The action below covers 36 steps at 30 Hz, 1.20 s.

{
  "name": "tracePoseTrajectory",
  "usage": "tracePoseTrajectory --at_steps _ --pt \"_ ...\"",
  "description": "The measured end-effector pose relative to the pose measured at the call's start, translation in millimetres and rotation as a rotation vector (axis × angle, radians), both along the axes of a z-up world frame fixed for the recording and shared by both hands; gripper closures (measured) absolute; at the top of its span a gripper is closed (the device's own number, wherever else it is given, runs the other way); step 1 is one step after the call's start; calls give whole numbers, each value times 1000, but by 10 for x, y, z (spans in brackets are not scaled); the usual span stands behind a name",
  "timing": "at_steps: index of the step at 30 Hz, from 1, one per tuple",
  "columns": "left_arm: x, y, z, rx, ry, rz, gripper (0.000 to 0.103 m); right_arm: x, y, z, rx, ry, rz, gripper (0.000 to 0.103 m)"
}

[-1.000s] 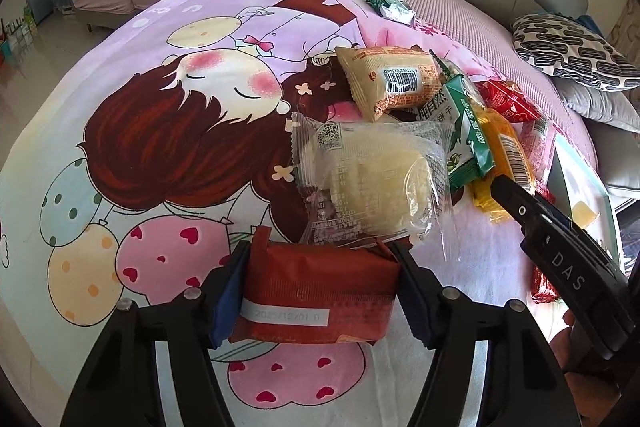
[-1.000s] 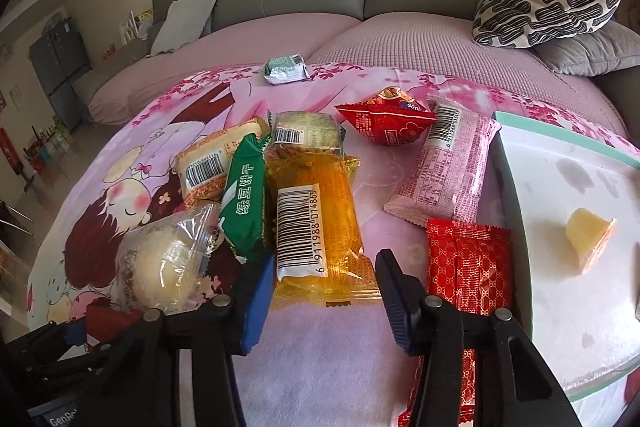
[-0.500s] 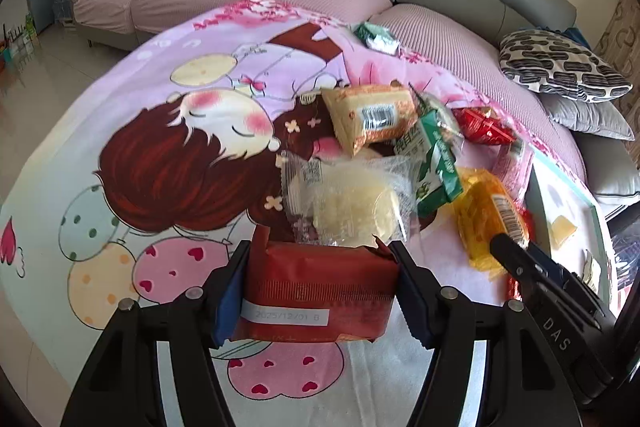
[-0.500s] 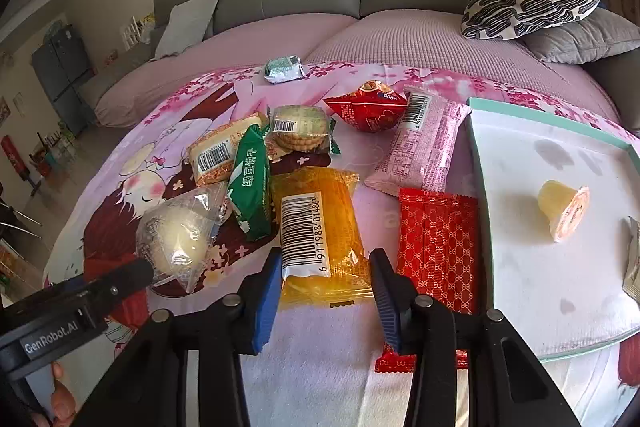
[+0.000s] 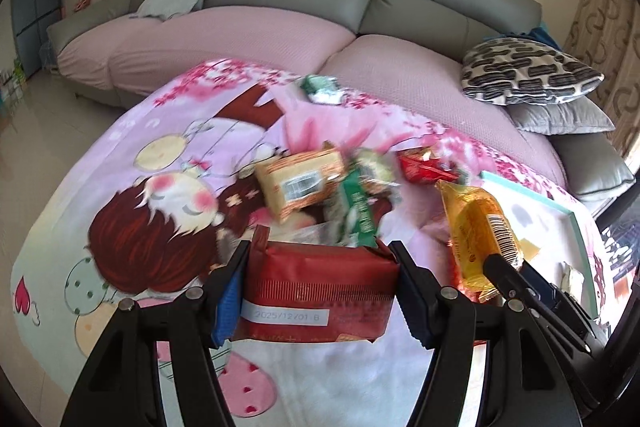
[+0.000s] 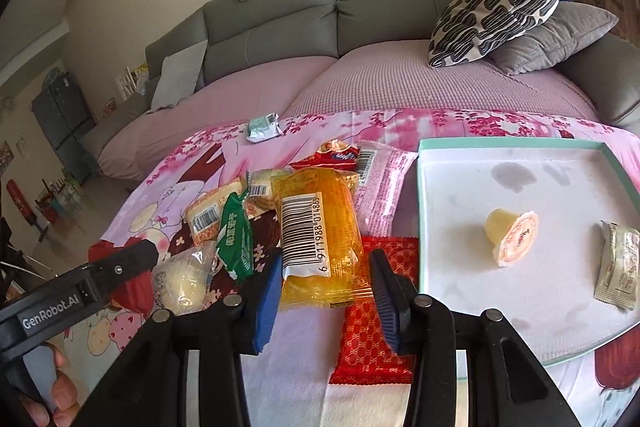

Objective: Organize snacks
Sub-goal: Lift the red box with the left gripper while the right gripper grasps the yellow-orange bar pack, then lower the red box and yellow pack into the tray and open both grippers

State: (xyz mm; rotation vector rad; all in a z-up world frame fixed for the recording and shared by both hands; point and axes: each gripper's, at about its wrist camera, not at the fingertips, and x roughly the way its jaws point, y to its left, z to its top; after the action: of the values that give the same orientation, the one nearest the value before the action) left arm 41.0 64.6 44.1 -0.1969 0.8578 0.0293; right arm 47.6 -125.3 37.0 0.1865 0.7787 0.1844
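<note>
Both packets now hang clear of the cartoon-print cloth (image 5: pixel 120 155), lifted since the earlier frames. Left claw (image 5: pixel 318 291) pinches the dark red packet (image 5: pixel 316 287); right claw (image 6: pixel 324 291), its jaws just closed in, pinches the orange packet (image 6: pixel 316 239) above the snack pile (image 6: pixel 224 223). Rightward, the teal-rimmed tray (image 6: pixel 418 211) holds a jelly cup (image 6: pixel 510 235) and much bare room.

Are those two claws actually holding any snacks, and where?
Left gripper clamps the dark red packet by its short ends; right gripper grips the orange packet by its sides.
</note>
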Motion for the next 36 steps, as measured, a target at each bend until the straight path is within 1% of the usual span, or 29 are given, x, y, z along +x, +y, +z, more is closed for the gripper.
tracePoseTrajectory --at_steps 6,13,17,23,26,30,34,36 --pt "171 -505 204 18 -53 -112 35 -2 -409 74 17 -28 -100 58" --pt "311 -1107 374 11 -98 -238 35 -47 -984 115 15 -39 -247 58" --pt "377 -1437 396 5 -107 -305 35 -114 -1307 131 5 -46 -341 58" --pt "455 -1822 321 4 -107 -392 35 -198 -1732 128 -5 -47 -477 58" --pt "560 -1940 258 12 -97 -407 35 -199 -1839 102 -11 -43 -503 58" --pt "765 -2032 165 25 -72 -400 35 -140 -1888 36 -11 -37 -503 58" --pt "1003 -2114 21 39 -27 -392 35 -35 -1888 -79 -9 -2 -494 58" --pt "1099 -2148 -51 41 -11 -391 35 10 -1869 -122 -27 11 -491 58"
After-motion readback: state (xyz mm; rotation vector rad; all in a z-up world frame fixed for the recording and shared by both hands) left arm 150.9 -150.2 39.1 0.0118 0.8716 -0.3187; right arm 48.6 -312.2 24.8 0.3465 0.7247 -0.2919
